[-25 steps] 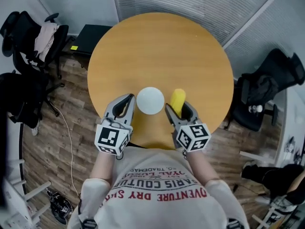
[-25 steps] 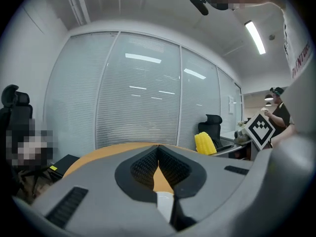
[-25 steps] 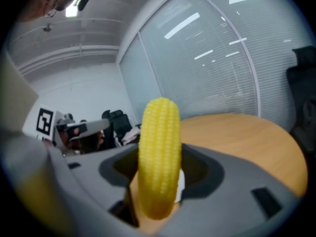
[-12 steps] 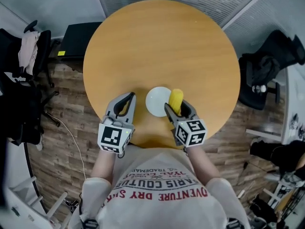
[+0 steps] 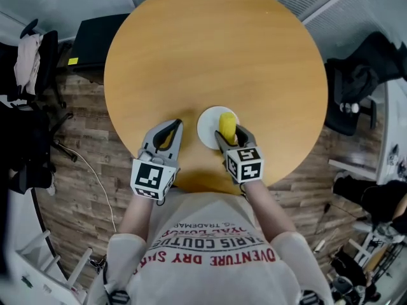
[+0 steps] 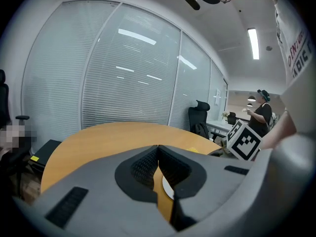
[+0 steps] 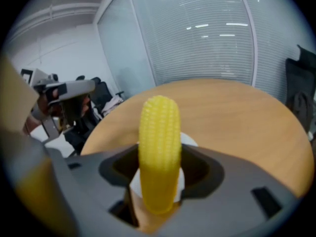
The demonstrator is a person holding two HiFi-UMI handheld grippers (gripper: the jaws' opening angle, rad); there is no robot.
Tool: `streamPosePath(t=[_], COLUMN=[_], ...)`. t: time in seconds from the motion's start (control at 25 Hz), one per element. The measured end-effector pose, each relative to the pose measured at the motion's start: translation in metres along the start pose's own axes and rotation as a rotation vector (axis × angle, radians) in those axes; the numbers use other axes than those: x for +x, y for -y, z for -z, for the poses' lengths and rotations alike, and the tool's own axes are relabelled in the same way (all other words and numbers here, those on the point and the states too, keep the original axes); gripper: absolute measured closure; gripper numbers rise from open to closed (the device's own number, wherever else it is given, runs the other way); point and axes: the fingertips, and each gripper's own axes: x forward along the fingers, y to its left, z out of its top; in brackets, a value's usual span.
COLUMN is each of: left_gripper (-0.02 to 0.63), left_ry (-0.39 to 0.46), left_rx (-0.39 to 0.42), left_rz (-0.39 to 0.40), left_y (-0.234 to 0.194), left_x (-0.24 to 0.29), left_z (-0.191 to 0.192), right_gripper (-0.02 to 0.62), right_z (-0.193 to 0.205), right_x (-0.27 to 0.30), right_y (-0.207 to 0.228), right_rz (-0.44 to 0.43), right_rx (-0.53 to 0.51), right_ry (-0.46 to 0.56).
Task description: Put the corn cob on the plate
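The right gripper (image 5: 229, 134), clamped on the corn cob (image 5: 226, 122), has brought it over the plate (image 5: 206, 123), ready for release; the left gripper (image 5: 166, 133) idles closed.

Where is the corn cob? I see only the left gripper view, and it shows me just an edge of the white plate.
Observer: The right gripper holds the corn cob, with its jaws shut on it.
Operator: Is the cob above the plate?
Observer: Yes. In the head view the cob lies over the right part of the plate. I cannot tell whether it touches the plate.
Operator: How does my left gripper stand to the plate?
Observer: The left gripper is left of the plate and apart from it, near the table's close edge.
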Motion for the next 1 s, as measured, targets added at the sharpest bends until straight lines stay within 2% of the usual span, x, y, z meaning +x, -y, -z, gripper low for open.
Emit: streamPosePath(t=[0.52,0.8,1.0], left_gripper=[0.571,0.571,0.571], left_ry=[-0.032,-0.040,-0.041], left_rx=[-0.017,-0.025,-0.029], left_rz=[0.030,0.014,-0.004], left_y=[0.003,-0.003,-0.007], left_x=[0.011,0.009,0.006], left_z=[0.004,0.007,0.008], right_gripper=[0.328,0.328,0.328], right_z=[0.013,0.021,0.022], right_x=[0.034,0.043,0.045], right_y=[0.003,0.000,-0.001], right_rz=[-0.005,0.001,-0.002], right_rx=[-0.002,0.006,0.012], right_ry=[-0.094,-0.154,-0.159])
